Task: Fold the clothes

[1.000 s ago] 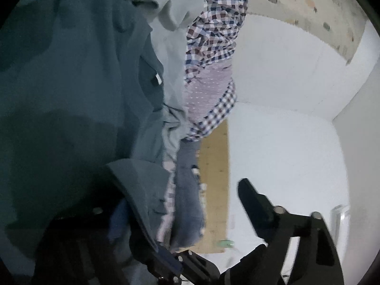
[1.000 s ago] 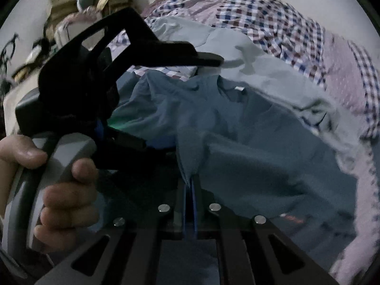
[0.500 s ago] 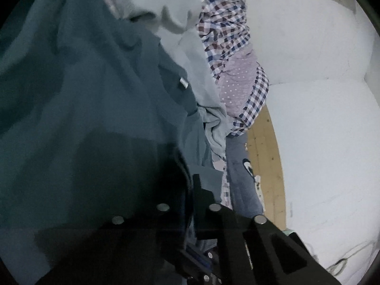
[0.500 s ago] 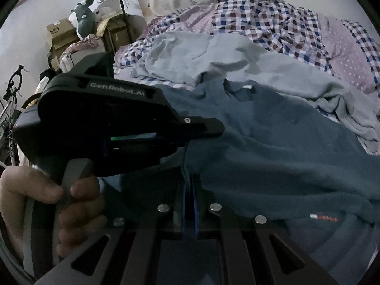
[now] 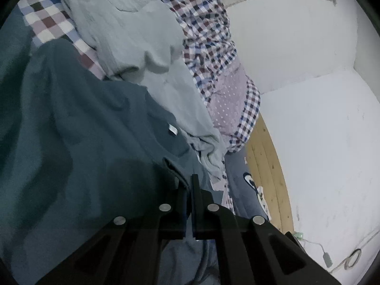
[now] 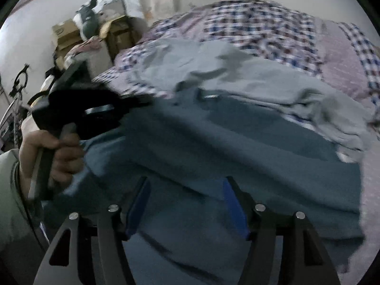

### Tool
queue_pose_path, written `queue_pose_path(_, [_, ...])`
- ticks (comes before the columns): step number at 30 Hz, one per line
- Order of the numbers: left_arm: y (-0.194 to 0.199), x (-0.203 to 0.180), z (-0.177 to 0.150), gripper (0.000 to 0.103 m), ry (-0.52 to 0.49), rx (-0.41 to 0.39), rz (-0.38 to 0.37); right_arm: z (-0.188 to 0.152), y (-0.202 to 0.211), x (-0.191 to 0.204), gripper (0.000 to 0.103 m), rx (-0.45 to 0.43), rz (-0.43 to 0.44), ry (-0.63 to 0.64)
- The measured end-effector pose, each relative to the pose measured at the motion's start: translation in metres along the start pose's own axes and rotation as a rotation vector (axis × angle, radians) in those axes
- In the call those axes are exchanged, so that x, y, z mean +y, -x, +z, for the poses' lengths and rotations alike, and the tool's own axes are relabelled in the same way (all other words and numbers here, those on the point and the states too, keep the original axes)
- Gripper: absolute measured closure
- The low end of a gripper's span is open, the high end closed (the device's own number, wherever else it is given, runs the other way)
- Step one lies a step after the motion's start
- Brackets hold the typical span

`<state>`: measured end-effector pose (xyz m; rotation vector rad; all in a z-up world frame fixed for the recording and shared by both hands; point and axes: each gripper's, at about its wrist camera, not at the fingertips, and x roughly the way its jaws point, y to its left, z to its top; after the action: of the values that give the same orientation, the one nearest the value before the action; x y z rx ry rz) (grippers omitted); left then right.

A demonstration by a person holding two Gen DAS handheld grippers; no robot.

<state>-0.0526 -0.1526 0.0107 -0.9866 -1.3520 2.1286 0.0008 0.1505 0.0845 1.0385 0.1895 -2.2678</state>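
A dark teal shirt (image 5: 78,128) lies spread over the bed; it also shows in the right wrist view (image 6: 237,142). My left gripper (image 5: 188,182) is shut on an edge of the teal shirt near its collar. From the right wrist view the left gripper (image 6: 140,101) sits at the shirt's left edge, held by a hand. My right gripper (image 6: 186,199) is open and empty, its blue pads (image 6: 234,204) just above the shirt's near part. A pale grey-green garment (image 6: 237,78) lies crumpled beyond the teal shirt.
A checked and dotted bedcover (image 6: 273,30) covers the bed. Dark blue clothing (image 5: 242,190) hangs at the bed's edge by a wooden strip (image 5: 268,163). White wall (image 5: 308,118) is to the right. Boxes and clutter (image 6: 78,33) stand at the far left.
My right gripper has opened and let go of the teal shirt. My left gripper, open a second ago, has shut on the shirt's edge and holds it.
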Motion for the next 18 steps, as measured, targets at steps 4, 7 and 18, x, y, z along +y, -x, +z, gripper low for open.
queue_pose_path(4, [0.012,0.013,0.018,0.103,0.044,-0.046,-0.003,-0.009,0.03,-0.056,0.036,-0.012,-0.109,-0.082])
queue_pose_path(7, [0.024,0.028,0.034,0.103,0.095,-0.104,-0.016,-0.02,0.043,-0.09,0.036,-0.015,-0.171,-0.168])
queue_pose_path(18, [0.03,0.045,0.034,0.028,0.094,-0.02,0.16,-0.034,0.05,-0.109,0.036,-0.025,-0.226,-0.216])
